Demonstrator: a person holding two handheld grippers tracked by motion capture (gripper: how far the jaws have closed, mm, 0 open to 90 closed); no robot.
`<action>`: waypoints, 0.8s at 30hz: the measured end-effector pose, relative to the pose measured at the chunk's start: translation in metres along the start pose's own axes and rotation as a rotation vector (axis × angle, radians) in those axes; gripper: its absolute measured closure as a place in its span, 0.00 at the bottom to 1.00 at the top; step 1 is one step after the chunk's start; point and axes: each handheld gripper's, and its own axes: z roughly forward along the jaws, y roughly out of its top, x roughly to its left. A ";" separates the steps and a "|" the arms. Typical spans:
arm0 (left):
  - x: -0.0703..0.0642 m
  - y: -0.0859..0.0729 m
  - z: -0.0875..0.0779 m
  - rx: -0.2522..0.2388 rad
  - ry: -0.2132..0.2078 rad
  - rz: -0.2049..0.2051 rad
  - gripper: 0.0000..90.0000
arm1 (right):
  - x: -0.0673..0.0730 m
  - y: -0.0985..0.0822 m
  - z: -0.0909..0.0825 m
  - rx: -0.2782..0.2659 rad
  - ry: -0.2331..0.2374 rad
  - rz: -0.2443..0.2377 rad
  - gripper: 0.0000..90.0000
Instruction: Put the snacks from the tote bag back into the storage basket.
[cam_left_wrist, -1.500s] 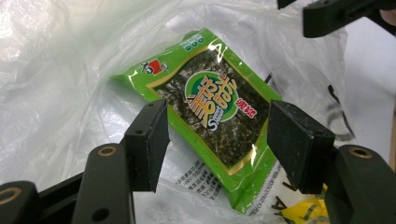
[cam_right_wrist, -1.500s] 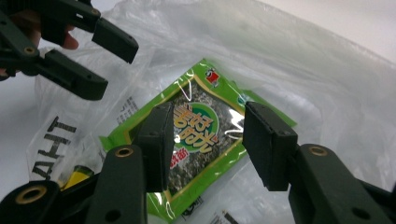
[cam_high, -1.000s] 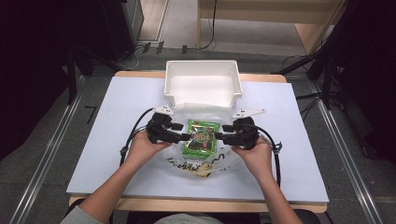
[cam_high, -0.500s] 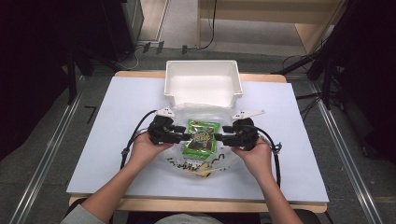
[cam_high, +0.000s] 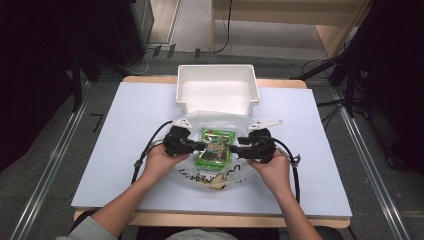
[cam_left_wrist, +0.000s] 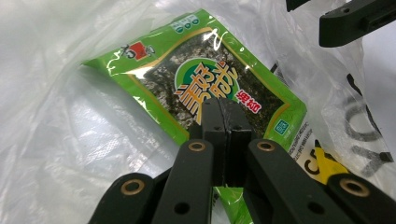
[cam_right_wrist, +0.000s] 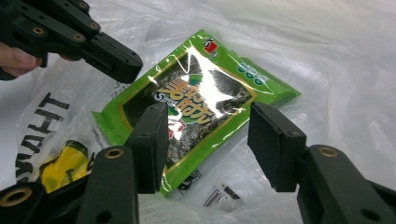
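A green seaweed snack packet (cam_high: 216, 148) (cam_left_wrist: 201, 79) (cam_right_wrist: 210, 79) lies inside a clear plastic bag (cam_high: 210, 175) on the table. My left gripper (cam_high: 200, 146) (cam_left_wrist: 226, 105) is at the packet's left edge. Its jaws have just been closing and now meet, with nothing solid showing between them. I cannot tell whether thin bag film is caught. My right gripper (cam_high: 239, 148) (cam_right_wrist: 208, 114) stands open at the packet's right side, one jaw on each side of a packet corner, not pressing on it. The left gripper (cam_right_wrist: 123, 63) also shows shut in the right gripper view.
A white rectangular bin (cam_high: 217, 90) stands just behind the bag, with its near wall touching the bag's far edge. The bag carries black lettering and a yellow patch (cam_right_wrist: 60, 165) near me. A white mat (cam_high: 125, 150) covers the tabletop on both sides.
The left gripper's jaws have drawn together at the packet's left edge. Both hands, the packet and the bag stay about where they were.
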 end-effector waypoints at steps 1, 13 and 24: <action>0.000 0.000 0.001 0.006 0.005 0.005 1.00 | 0.000 0.000 0.001 0.000 0.007 0.002 0.55; 0.011 -0.004 0.009 0.040 0.013 -0.030 1.00 | 0.006 -0.004 0.007 0.015 0.009 0.001 0.55; 0.016 -0.006 0.008 0.036 0.005 -0.058 1.00 | 0.008 -0.005 0.011 0.015 0.011 -0.001 0.55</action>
